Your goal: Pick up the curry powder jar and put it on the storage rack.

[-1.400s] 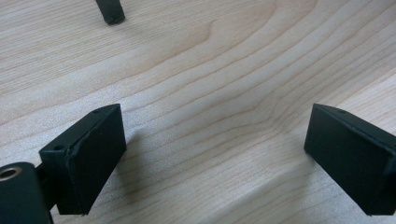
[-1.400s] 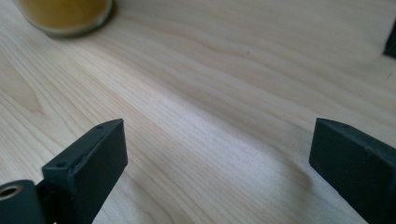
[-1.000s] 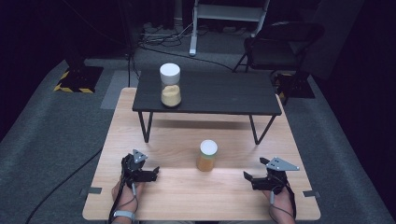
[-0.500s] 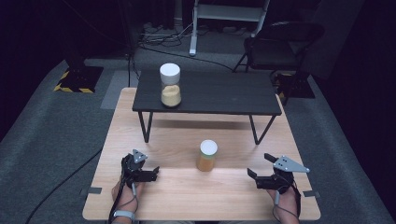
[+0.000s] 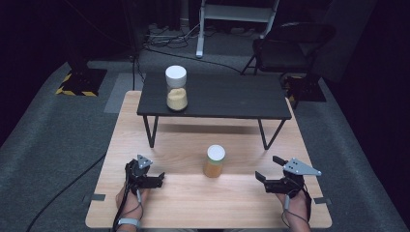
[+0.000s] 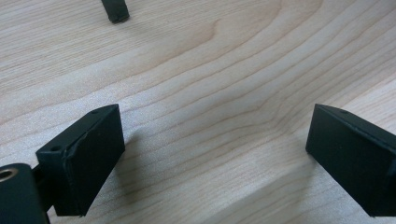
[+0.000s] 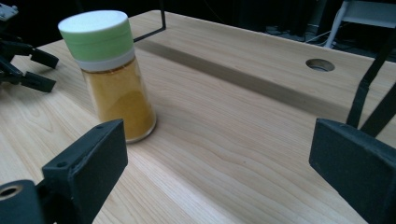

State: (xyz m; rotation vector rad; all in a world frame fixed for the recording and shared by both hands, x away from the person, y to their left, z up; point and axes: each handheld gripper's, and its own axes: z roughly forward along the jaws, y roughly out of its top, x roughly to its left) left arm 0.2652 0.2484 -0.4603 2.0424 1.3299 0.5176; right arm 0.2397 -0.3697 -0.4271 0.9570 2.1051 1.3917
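A jar of orange powder with a pale green lid (image 5: 214,161) stands upright on the wooden table (image 5: 193,203), between my two grippers. In the right gripper view the same jar (image 7: 114,79) rises ahead and left of the jaws, apart from them. My right gripper (image 5: 262,180) (image 7: 217,154) lies to the jar's right, open and holding nothing. My left gripper (image 5: 158,178) (image 6: 215,135) rests low over bare wood to the jar's left, also open and holding nothing. A second jar with a white lid (image 5: 175,89) stands on the black shelf (image 5: 232,96).
The black shelf stands on thin legs (image 5: 263,135) over the far half of the table. One leg's foot (image 6: 115,10) is ahead of the left jaws. A round hole (image 7: 320,65) is in the tabletop. A chair (image 5: 290,46) and cables lie beyond.
My right gripper has shifted slightly to the right, away from the jar. The left gripper and both jars have stayed put.
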